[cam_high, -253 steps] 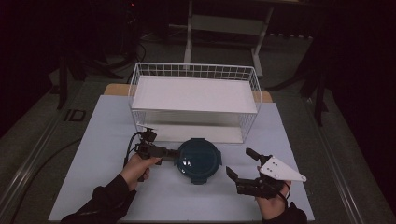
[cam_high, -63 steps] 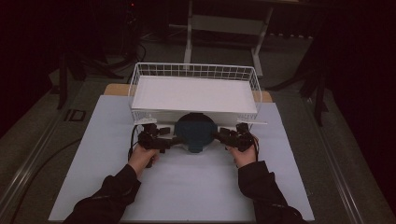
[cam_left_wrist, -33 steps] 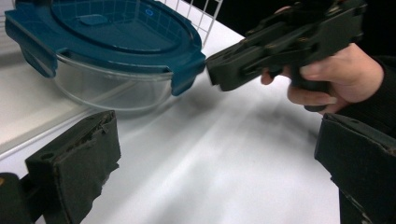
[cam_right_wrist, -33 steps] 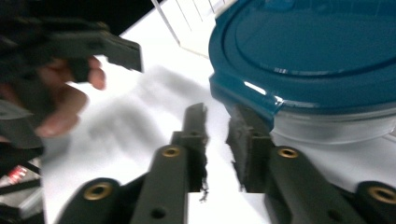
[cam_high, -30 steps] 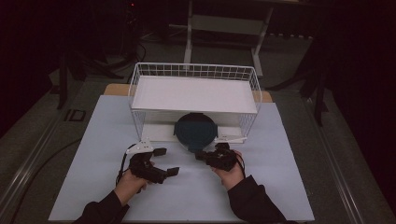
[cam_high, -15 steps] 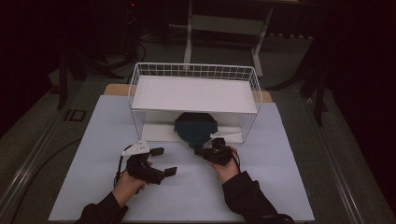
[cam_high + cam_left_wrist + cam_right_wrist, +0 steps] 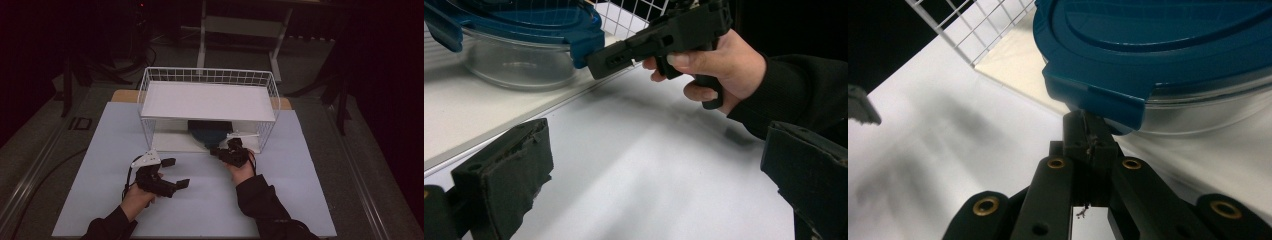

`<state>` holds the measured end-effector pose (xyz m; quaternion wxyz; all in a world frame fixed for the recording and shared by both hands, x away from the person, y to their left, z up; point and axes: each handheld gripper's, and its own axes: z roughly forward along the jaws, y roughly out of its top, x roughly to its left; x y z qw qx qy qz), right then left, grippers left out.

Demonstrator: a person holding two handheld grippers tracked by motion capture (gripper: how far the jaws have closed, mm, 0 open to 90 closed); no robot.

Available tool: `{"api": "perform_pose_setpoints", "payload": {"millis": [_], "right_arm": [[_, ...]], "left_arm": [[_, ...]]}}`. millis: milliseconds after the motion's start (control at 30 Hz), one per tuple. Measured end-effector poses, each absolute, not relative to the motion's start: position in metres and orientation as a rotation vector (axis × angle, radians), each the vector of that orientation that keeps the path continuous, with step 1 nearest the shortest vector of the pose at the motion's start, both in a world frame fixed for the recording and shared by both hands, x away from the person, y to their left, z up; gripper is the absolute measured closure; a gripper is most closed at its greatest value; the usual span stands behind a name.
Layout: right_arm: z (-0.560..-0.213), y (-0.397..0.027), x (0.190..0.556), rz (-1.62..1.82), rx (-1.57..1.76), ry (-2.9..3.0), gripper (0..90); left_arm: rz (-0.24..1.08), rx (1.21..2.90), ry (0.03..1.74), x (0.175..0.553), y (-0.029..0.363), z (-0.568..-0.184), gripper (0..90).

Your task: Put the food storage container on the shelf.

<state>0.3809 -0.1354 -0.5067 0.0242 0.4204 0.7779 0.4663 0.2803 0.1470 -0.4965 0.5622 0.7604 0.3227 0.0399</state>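
Observation:
A clear glass bowl with a blue clip-on lid stands on the white base under the shelf of a white wire rack; from above only its front part shows. My right gripper is shut, its tips pressed against the lid's front clip, and it appears again across the table. My left gripper rests open on the table front left, nothing between its pads.
The rack's white shelf board covers most of the bowl. A pale blue mat covers the table, with free room right of and in front of the rack. A person's hand and dark sleeve hold the right gripper.
The right gripper has moved forward and the bowl has slid deeper under the shelf. The left gripper let go of the bowl earlier and pulled back; it has since stayed put.

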Motion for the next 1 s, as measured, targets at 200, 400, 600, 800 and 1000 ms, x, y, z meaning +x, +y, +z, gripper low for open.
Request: {"api": "perform_pose_setpoints", "payload": {"millis": [200,400,600,800,1000], "right_arm": [[-0.508,-0.136,0.386,1.443,1.308,2.396,89.7],[-0.506,-0.132,0.381,1.461,1.284,2.402,85.1],[-0.500,-0.130,0.364,1.495,1.195,2.406,64.4],[-0.494,-0.132,0.350,1.556,1.106,2.406,26.5],[-0.493,-0.142,0.343,1.615,1.111,2.385,21.2]], "left_arm": [[0.094,1.793,0.751,0.279,0.146,-0.496,0.4],[0.095,1.801,0.737,0.278,0.144,-0.496,0.4],[0.107,1.796,0.726,0.276,0.145,-0.492,0.4],[0.119,1.799,0.708,0.273,0.144,-0.488,0.4],[0.107,1.786,0.702,0.269,0.148,-0.486,0.4]]}}
